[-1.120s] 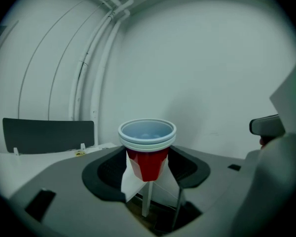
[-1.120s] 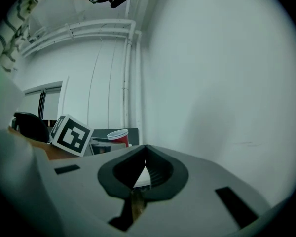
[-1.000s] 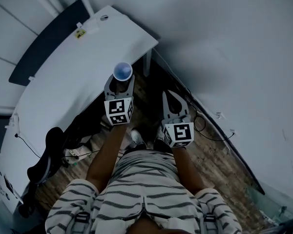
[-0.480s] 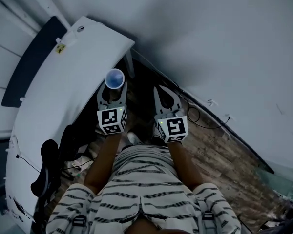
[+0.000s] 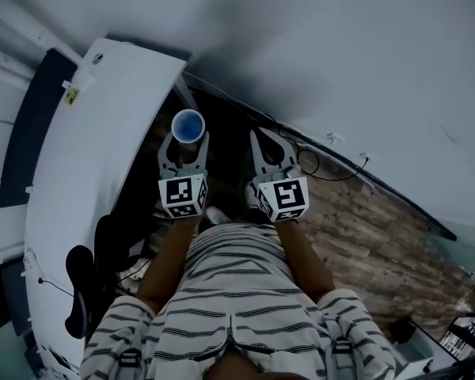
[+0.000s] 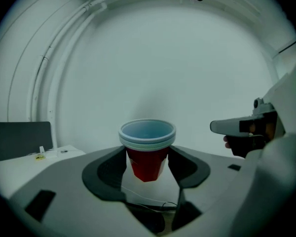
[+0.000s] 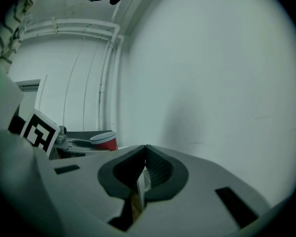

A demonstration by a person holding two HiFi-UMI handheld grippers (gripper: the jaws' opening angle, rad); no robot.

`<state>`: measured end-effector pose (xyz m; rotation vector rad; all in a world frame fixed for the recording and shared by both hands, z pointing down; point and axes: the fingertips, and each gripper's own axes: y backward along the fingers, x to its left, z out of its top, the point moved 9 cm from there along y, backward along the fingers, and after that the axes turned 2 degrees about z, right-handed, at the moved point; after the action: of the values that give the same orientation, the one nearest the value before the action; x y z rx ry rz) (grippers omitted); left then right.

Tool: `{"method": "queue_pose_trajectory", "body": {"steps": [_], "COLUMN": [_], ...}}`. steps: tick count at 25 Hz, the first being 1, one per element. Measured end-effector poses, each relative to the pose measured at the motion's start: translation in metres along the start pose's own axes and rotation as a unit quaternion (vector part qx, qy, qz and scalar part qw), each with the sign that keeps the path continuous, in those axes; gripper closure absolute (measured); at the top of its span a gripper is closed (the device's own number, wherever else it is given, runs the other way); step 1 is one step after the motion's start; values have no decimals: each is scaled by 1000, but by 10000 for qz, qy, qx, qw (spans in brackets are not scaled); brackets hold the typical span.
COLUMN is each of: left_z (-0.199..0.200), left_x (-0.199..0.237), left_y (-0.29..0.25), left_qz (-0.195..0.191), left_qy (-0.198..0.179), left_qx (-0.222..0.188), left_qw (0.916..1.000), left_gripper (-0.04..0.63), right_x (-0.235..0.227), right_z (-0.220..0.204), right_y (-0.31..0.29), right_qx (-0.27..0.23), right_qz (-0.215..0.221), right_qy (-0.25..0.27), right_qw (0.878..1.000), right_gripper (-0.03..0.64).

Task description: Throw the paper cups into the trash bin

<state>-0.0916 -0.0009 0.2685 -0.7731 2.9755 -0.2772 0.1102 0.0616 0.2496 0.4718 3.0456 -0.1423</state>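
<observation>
Cups (image 5: 188,125) were pinched upright in left gripper (image 5: 184,142) above the floor; right gripper (image 5: 263,139) was pressed shut, empty; no bin visible, so the drop remained undone.

The paper cups (image 6: 147,166) are red outside, with pale rims and a bluish inside. The left gripper (image 6: 147,153) is grey with black pads, its marker cube (image 5: 182,196) black-and-white. The shirt (image 5: 237,291) is white with dark stripes. The floor (image 5: 364,228) is brown planks.
</observation>
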Motion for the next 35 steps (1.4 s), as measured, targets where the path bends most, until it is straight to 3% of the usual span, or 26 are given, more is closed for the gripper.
{"method": "queue_pose_trajectory", "body": {"steps": [9,16,26,35], "left_z": [-21,-41,-84,-122], "left_x": [-37,-55,-72,-69], "left_y": [-18,-30,-49,-75], "left_qz": [-488,-661,-777,-607], "left_qy": [-64,-76,-42,-21], "left_qx": [393,688,1216,1555], "left_qw": [9980,9954,9895,9860], "left_gripper": [314,314,314,314], "right_x": [-25,-35,-49,-61], "right_z": [-23,-45,-83,-123], "right_y": [26,33,29,6], "right_qx": [323,573,972,1283], "right_qz": [-340,-455,-503,-391], "right_qy": [-120,-294,-573,-666], "right_qw": [9988,9969,9923,9887], "right_gripper": [598,598,598,598]}}
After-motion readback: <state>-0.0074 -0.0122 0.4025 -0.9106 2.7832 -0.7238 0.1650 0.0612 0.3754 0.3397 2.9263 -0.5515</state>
